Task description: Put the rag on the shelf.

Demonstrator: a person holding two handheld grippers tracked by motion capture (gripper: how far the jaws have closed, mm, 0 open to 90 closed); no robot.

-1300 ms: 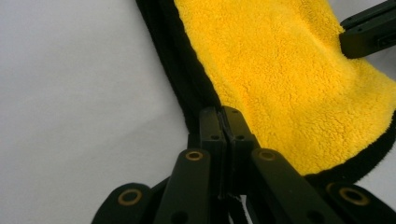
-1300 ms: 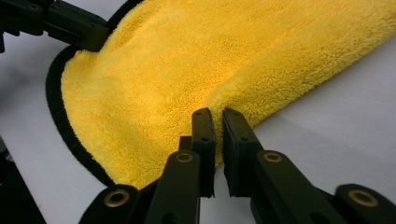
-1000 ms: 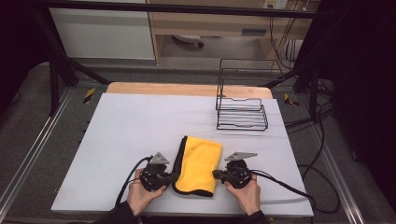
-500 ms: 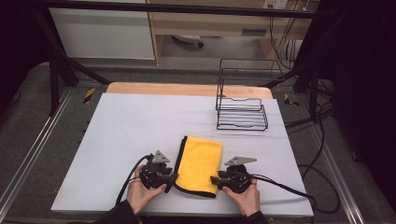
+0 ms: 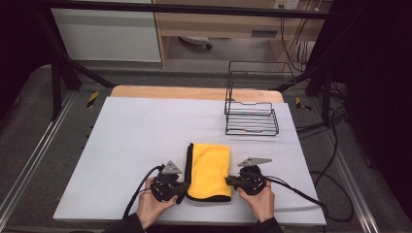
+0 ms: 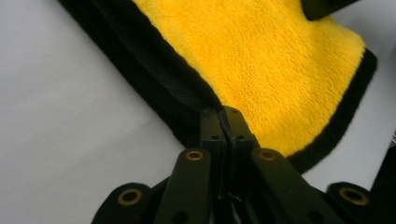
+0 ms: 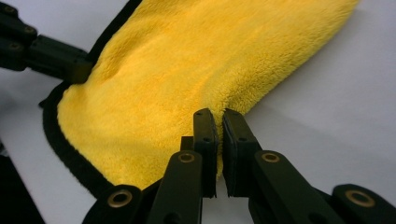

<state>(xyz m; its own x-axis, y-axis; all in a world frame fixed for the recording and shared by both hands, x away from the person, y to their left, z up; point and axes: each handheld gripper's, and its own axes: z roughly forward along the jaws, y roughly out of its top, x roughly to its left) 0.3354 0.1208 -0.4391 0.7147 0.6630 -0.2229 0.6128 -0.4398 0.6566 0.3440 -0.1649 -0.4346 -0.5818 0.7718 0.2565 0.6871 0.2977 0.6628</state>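
Note:
A folded yellow towel (image 5: 210, 171) with a black border lies near the front edge of the white table (image 5: 141, 131). My left gripper (image 5: 181, 187) is at its near left corner, and in the left gripper view the jaws are shut on the black border (image 6: 187, 107) of the towel (image 6: 271, 65). My right gripper (image 5: 229, 180) is at the towel's right edge. In the right gripper view its jaws pinch the yellow fold (image 7: 196, 70), with a thin gap between them. The left gripper (image 7: 70, 63) also shows across the cloth there.
A black wire rack (image 5: 251, 119) stands at the back right of the table. A wooden strip (image 5: 194, 92) runs along the far edge. Cables trail from both grippers toward the front and right.
Both grippers have edged slightly inward onto the towel's near sides. The towel itself has barely shifted.

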